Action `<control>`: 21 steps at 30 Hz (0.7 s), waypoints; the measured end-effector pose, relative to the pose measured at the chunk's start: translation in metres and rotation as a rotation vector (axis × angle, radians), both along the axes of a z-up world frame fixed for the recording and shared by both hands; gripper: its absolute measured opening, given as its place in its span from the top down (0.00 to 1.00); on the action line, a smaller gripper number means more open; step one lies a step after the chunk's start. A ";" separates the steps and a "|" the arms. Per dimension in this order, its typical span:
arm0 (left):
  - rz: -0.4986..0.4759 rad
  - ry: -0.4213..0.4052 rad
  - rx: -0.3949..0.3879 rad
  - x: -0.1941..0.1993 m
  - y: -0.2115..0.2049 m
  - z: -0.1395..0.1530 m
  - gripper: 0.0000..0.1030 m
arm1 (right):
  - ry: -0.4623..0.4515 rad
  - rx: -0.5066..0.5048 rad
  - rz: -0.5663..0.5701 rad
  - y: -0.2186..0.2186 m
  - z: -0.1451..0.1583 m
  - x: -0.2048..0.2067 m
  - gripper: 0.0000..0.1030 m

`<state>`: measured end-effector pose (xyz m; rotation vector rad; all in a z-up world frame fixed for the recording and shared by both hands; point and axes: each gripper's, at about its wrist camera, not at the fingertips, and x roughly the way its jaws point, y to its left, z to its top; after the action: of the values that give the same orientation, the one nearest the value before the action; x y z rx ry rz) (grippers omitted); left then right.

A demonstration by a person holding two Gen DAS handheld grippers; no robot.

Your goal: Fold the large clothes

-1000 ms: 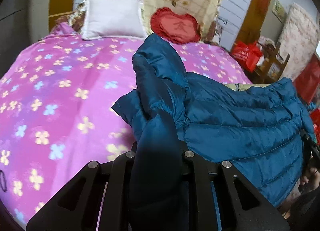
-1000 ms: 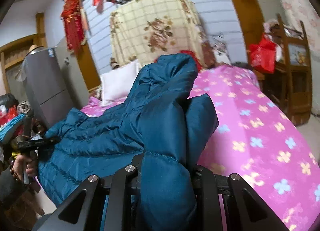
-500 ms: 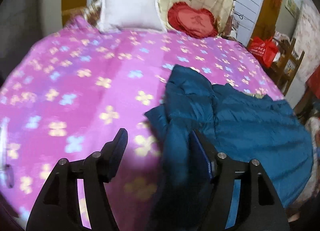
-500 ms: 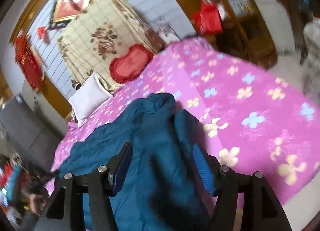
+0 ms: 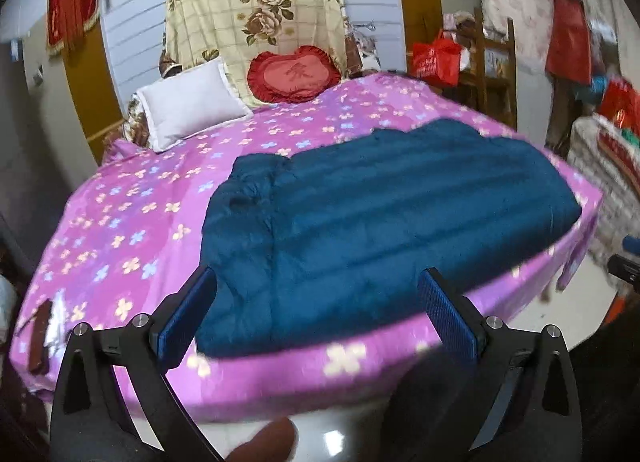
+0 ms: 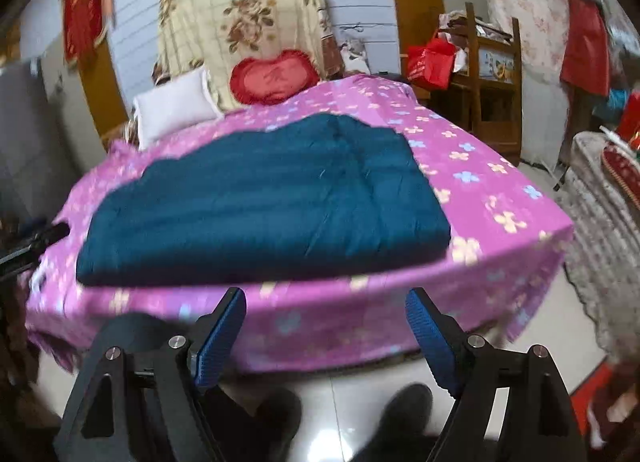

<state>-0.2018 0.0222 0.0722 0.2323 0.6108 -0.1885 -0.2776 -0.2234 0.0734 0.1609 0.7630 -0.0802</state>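
While both grippers, left gripper (image 5: 318, 310) and right gripper (image 6: 326, 336), are opening empty, puffy jacket (image 5: 384, 214) is lying folded near bed (image 5: 120, 222) edge, risking springing open or sliding off.

Bare pink bedspread (image 5: 132, 222) lies open left of the jacket (image 5: 380, 214); pillows (image 5: 188, 106) block the headboard end.

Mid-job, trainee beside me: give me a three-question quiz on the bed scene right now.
1. True or false: the blue jacket lies on the pink bedspread, clear of both hand-held grippers.
2. Which cushion leans against the floral blanket? A) red heart cushion B) green bolster C) black cube
3. Fill in: the left hand-held gripper jaws are opening with ____ between them.

Key: 1 true; 2 A; 3 nothing
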 end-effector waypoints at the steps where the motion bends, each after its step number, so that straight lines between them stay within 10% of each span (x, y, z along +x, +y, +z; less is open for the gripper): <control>1: 0.009 0.011 0.013 -0.006 -0.003 -0.003 0.02 | 0.002 -0.008 0.011 0.005 -0.001 -0.007 0.18; 7: 0.049 0.138 -0.006 -0.021 -0.011 -0.022 0.02 | 0.009 -0.093 0.033 0.029 0.006 -0.022 0.17; 21: 0.051 0.118 -0.070 -0.075 -0.007 -0.001 0.02 | -0.067 -0.128 0.017 0.062 0.045 -0.061 0.17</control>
<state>-0.2764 0.0152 0.0714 0.1386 0.7256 -0.1745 -0.3386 -0.1610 0.1186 0.0350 0.6901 -0.1067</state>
